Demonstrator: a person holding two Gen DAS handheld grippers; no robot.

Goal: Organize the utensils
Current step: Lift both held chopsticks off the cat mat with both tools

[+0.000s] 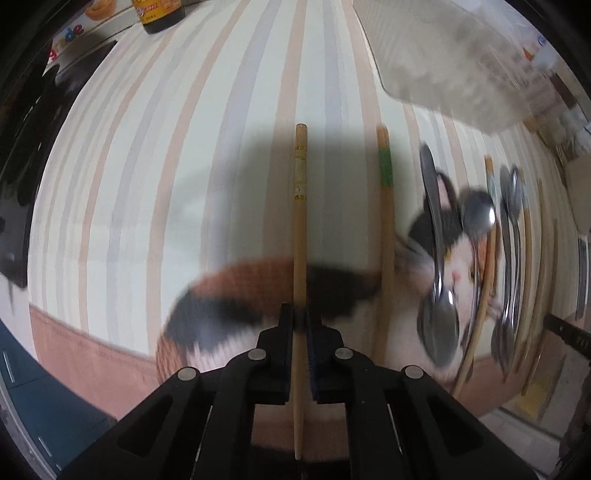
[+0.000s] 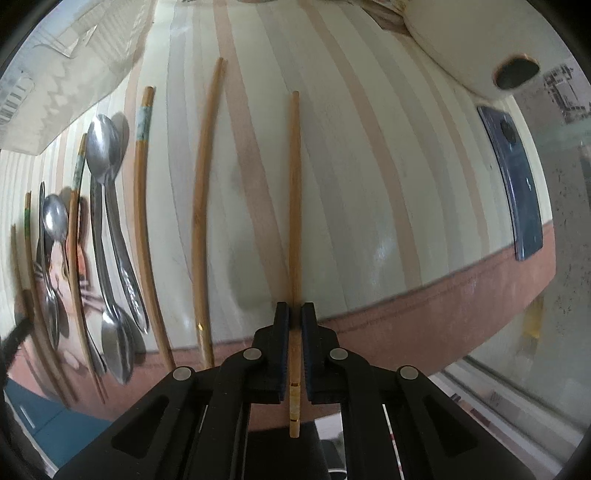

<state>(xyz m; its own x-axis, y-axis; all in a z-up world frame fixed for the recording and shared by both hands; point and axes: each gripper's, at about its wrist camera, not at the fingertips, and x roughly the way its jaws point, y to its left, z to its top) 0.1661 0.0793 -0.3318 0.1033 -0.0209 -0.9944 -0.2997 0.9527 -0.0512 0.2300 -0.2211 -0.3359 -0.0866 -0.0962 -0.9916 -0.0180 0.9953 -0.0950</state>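
Observation:
My left gripper (image 1: pixel 300 314) points down over a striped mat (image 1: pixel 166 147) and is shut on a wooden chopstick with gold bands (image 1: pixel 300 221), which runs straight between the pads. A green-banded chopstick (image 1: pixel 384 206) lies on the mat just to its right. My right gripper (image 2: pixel 294 314) is shut on another gold-banded wooden chopstick (image 2: pixel 294 184) over the same mat (image 2: pixel 388 184). To its left lie a plain chopstick (image 2: pixel 201 206), a teal-banded chopstick (image 2: pixel 142 192) and several metal spoons (image 2: pixel 103 155).
A cat picture (image 1: pixel 461 266) on the mat lies under spoons (image 1: pixel 439 295) and more chopsticks. A clear plastic container (image 1: pixel 443 55) stands at the mat's far side, a dark bottle (image 1: pixel 159 14) far left. A blue phone (image 2: pixel 517 184) and a white bowl (image 2: pixel 461 40) sit right.

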